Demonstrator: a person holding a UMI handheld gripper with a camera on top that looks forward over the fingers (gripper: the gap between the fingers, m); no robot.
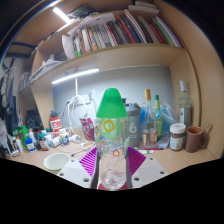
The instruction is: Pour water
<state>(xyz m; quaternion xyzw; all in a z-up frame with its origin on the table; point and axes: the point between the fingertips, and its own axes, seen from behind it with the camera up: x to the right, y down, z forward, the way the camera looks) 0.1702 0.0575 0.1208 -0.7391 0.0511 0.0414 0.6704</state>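
A cluttered white counter (150, 160) runs under a lit shelf, with a second shelf of books above it. Nearest, at the bottom centre of the frame, the gripper (111, 170) is closed on a clear plastic water bottle (111, 140), its purple pads (90, 162) pressing the lower body from both sides. The bottle stands upright and fills the middle of the frame; it has a green cap (111, 102), a floral label around its middle, and a clear lower part where the water level cannot be told. Just left of the fingers, low on the counter, sits a small white bowl (56, 160). Behind the bottle to the left stands a clear glass pitcher (80, 118). Further left a cluster of small bottles and jars (30, 138) crowds the counter's edge. To the right, beyond the bottle, stand a row of tall bottles (150, 118), a jar with a dark lid (177, 135) and a brown cup (195, 138). In the upper part of the frame, a row of books (120, 32) lines the top shelf.
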